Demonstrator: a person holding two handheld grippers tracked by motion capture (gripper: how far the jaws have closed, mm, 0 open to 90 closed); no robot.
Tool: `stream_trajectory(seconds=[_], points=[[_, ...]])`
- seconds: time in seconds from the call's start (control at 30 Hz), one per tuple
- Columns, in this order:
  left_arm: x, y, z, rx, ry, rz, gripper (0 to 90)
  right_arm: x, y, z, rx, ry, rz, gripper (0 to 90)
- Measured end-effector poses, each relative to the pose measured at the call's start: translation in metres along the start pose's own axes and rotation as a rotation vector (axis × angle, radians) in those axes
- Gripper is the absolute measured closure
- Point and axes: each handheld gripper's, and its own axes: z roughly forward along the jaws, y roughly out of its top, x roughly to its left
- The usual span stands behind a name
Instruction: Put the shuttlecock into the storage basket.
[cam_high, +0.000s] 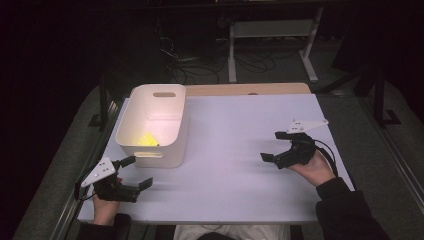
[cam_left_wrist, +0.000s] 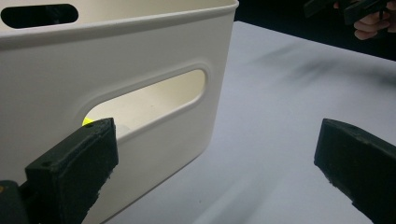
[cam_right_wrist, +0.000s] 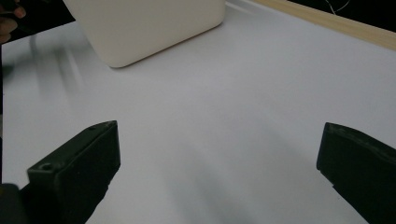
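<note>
A cream-white plastic bin with rounded corners and slot handles (cam_high: 152, 125) is standing on the left half of the white-topped table (cam_high: 235, 150), and everything else is being placed from it. A crumpled bright yellow object (cam_high: 145, 139) is lying on the bin's floor, close to its near wall; in the left gripper view a sliver of yellow (cam_left_wrist: 87, 122) is peeking through the handle slot of that wall.

The left tool (cam_high: 137, 173) is hovering just beside the bin's near left corner, close to the table's front edge. The person's left hand (cam_high: 106, 202) is gripping it from below, forearm coming in from the bottom, with the grey three-cornered plate tilted up toward the bin. Its jaws are standing wide apart and are holding nothing; in its own view one jaw is sitting in front of the bin's near wall, the other over bare table.

The right tool (cam_high: 273, 146) is sitting well apart from the bin, far to its right over the open table. The right hand (cam_high: 315, 167), in a dark sleeve, is angling in from the lower right, turning the tool leftward toward the bin. Its jaws are also spread wide and empty, and in the right gripper view they are framing bare table with the bin (cam_right_wrist: 149, 28) farther off.
</note>
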Motion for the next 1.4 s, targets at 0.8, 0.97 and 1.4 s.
stream_trajectory(seconds=[0.8, 0.97, 1.4], points=[[0.000, 0.000, 0.000, 0.004, -0.001, -0.003, 0.0, -0.009, -0.047, -0.028, -0.036, -0.048, 0.046, 0.0], [0.000, 0.000, 0.000, 0.004, -0.002, -0.003, 0.0, -0.009, -0.053, -0.034, -0.044, -0.071, 0.045, 0.0], [0.000, 0.000, 0.000, 0.003, -0.007, -0.002, 0.0, -0.014, -0.072, -0.045, -0.047, -0.111, 0.064, 0.0]])
